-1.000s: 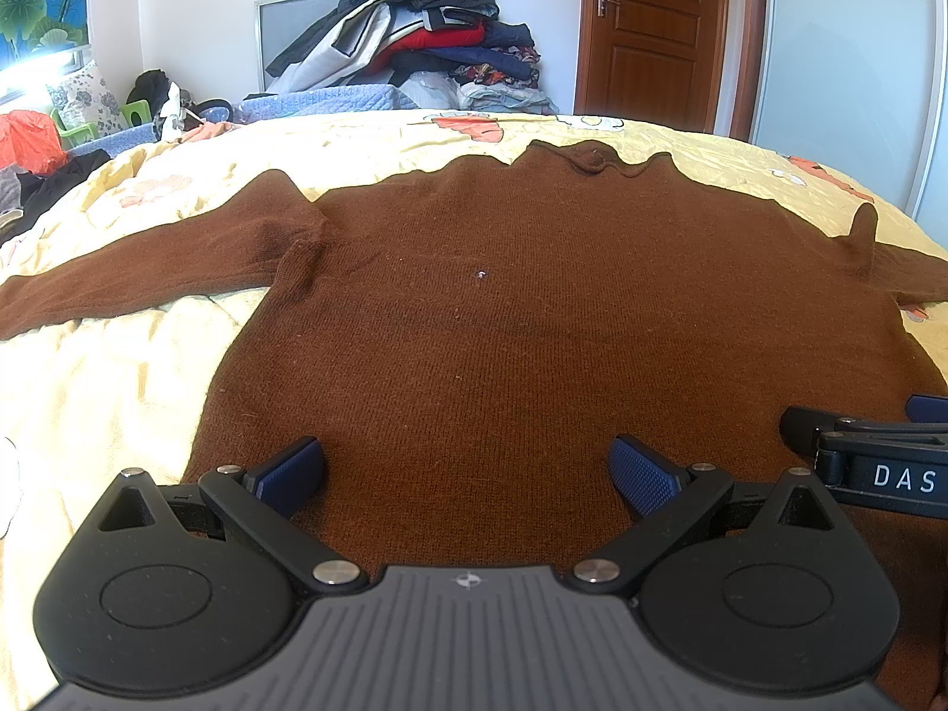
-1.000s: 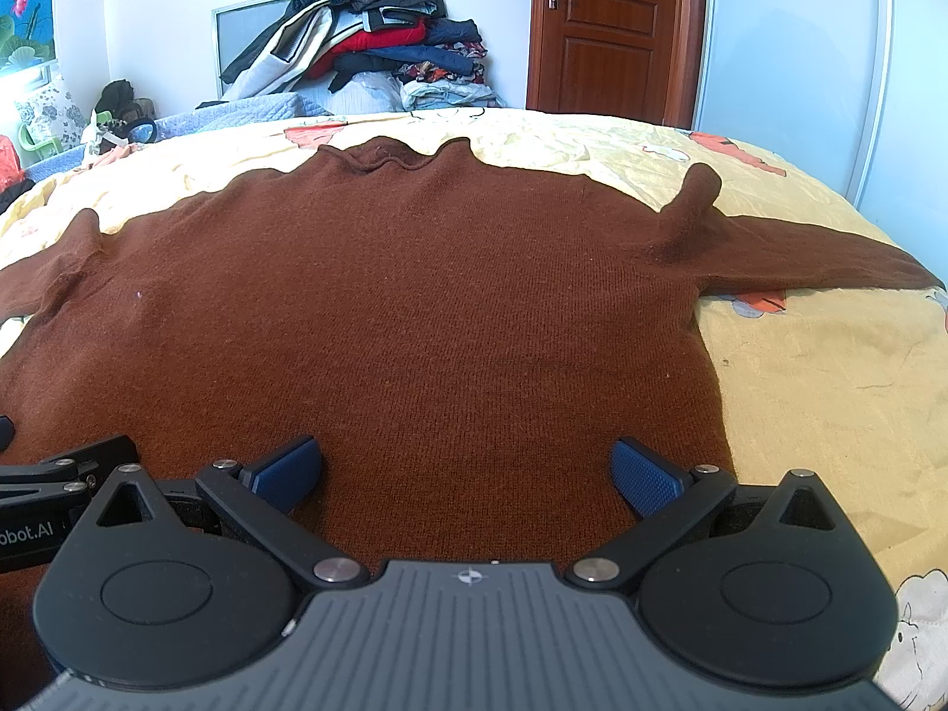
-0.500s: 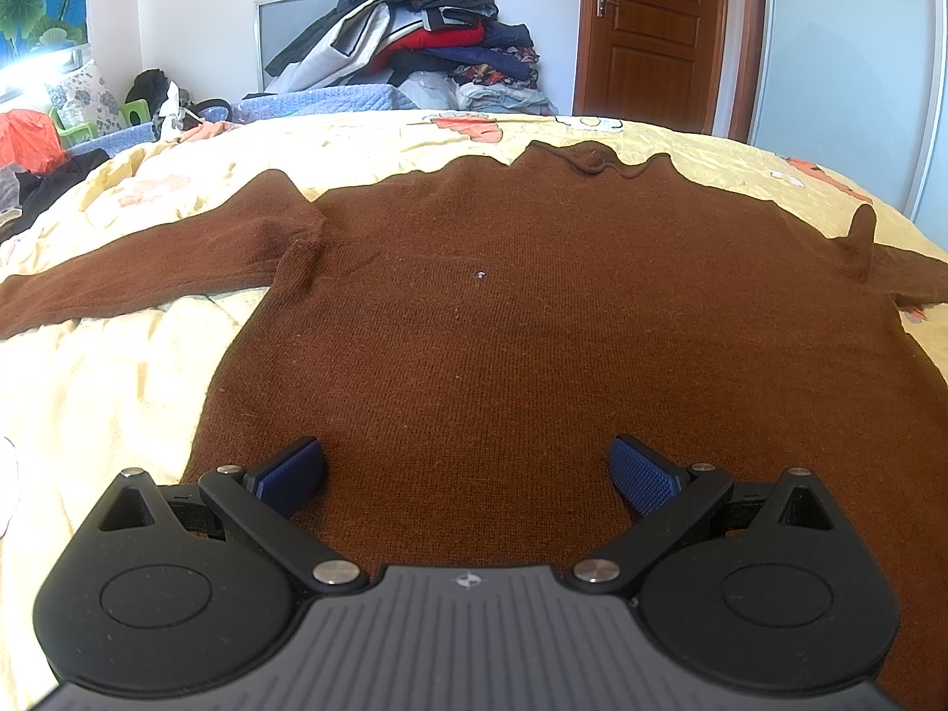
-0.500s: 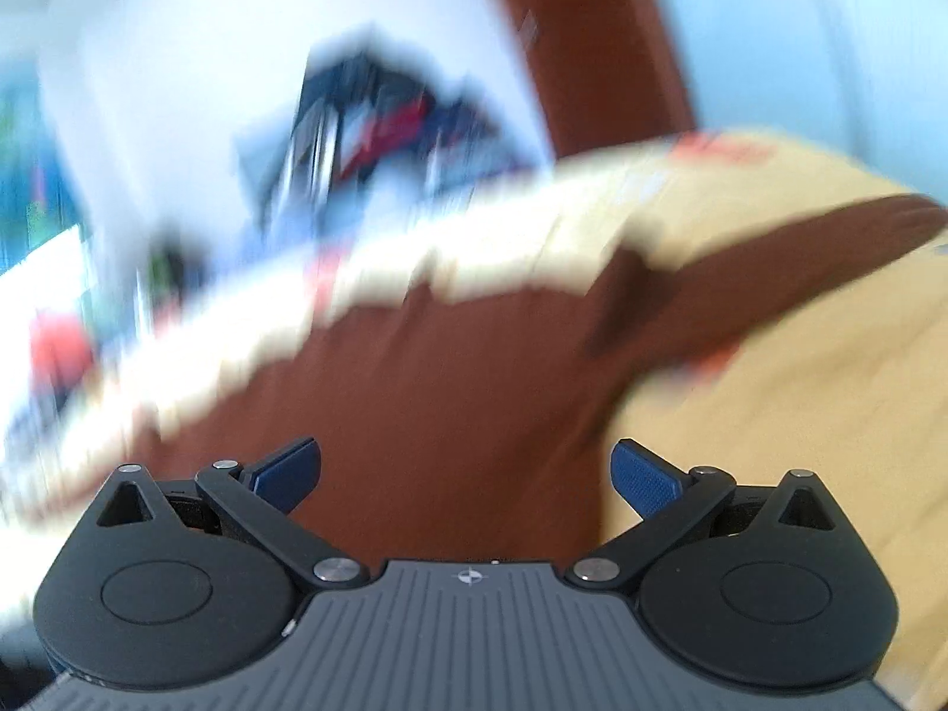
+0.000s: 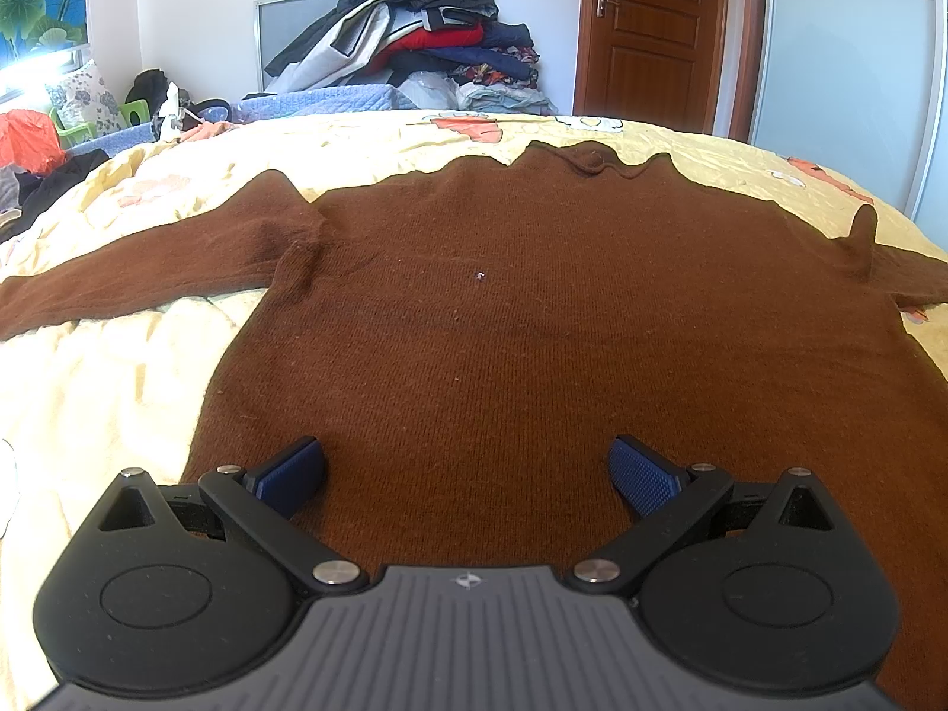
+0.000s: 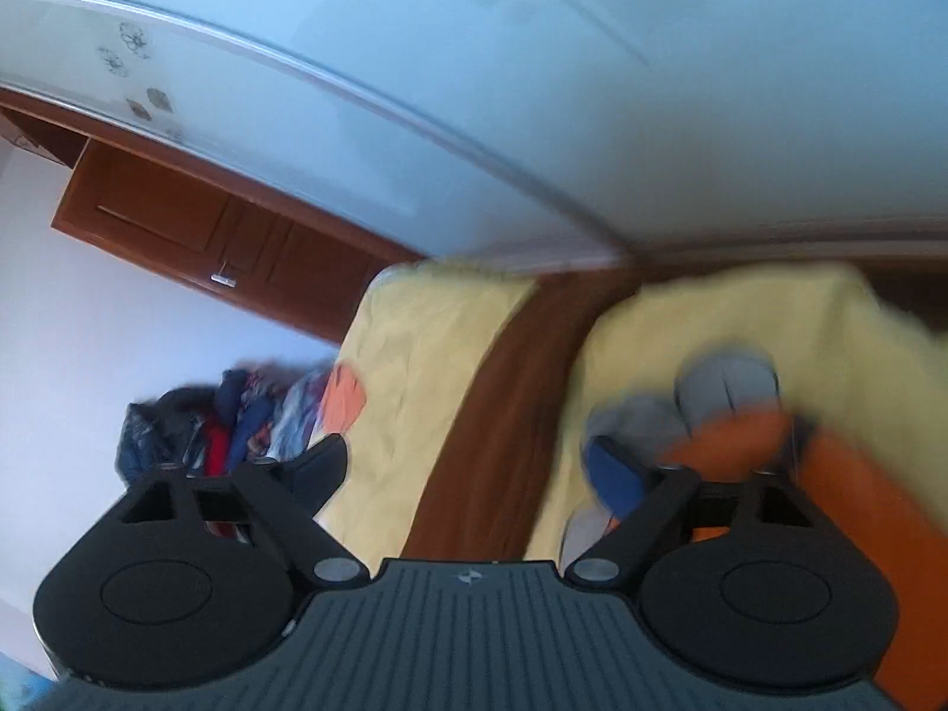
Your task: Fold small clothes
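Note:
A brown knitted sweater (image 5: 533,320) lies spread flat on the yellow bedspread (image 5: 106,391), collar at the far side, sleeves stretched out left and right. My left gripper (image 5: 467,477) hovers open over the sweater's lower part, nothing between its blue pads. In the right wrist view the picture is rolled sideways and blurred. There my right gripper (image 6: 474,474) is over the sweater's right sleeve (image 6: 503,403), which runs as a brown band across the bedspread (image 6: 426,367) between the fingers. Its jaws are closing, and the pads do not press on the sleeve.
A heap of clothes (image 5: 415,41) is piled behind the bed by the white wall. A wooden door (image 5: 652,29) and a pale wardrobe front (image 5: 841,47) stand at the back right. Clutter lies on the floor at the left (image 5: 35,142). An orange and grey print (image 6: 740,426) marks the bedspread.
My right gripper has swung away from the sweater's lower edge out to the right sleeve and rolled on its side, its fingers now closer together. It has left the left wrist view. The left gripper has not moved.

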